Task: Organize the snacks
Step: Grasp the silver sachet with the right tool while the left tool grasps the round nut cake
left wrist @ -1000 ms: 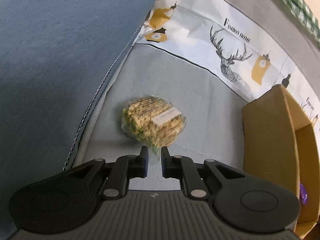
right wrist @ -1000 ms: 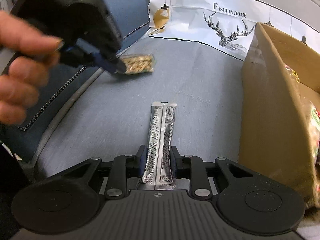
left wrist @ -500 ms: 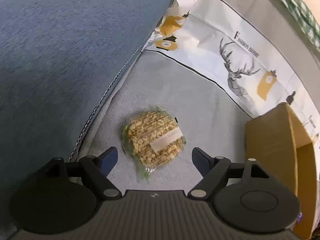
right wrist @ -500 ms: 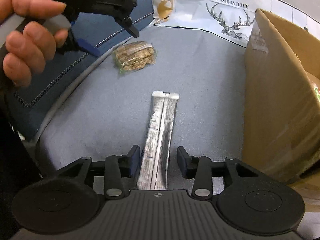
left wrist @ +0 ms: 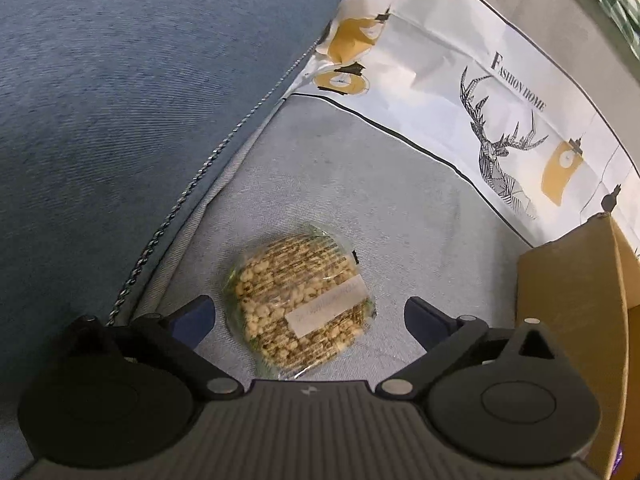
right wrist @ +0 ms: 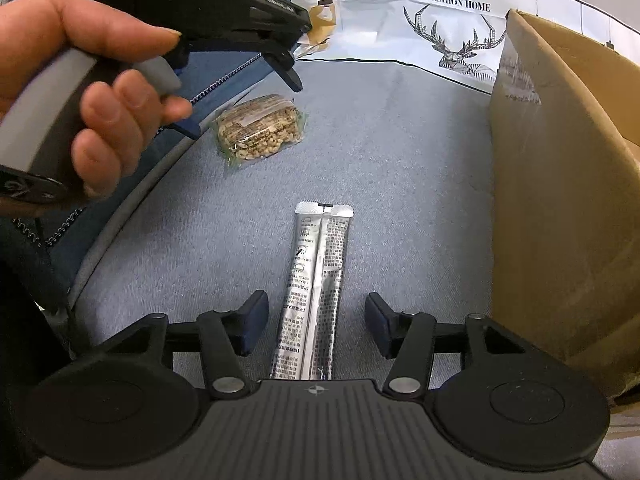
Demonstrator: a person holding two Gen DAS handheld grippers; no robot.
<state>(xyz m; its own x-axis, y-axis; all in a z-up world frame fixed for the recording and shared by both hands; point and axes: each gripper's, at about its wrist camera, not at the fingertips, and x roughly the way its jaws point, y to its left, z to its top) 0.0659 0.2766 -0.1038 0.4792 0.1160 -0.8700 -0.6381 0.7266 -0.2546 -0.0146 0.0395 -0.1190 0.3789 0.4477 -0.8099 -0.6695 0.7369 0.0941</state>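
Note:
A round puffed-grain cake in a clear wrapper (left wrist: 298, 304) lies on the grey fabric seat (left wrist: 360, 184). My left gripper (left wrist: 310, 318) hangs over it with jaws wide and still opening, and the pads stand clear on either side of the cake. The right wrist view shows that same cake (right wrist: 260, 128) under the left gripper (right wrist: 244, 106), which a hand (right wrist: 100, 120) holds. A silver stick packet (right wrist: 316, 280) lies flat between the fingers of my right gripper (right wrist: 316, 314). Its jaws are opening and the pads are off the packet.
An open cardboard box (left wrist: 572, 320) stands at the right, its brown wall (right wrist: 560, 200) close to the silver packet. A dark blue cushion (left wrist: 120, 100) rises on the left. A white cloth with a deer print (left wrist: 500, 120) lies at the back.
Both grippers went from shut to open. The left one came down over the grain cake, which now lies between its fingers. The right one let go of the silver packet.

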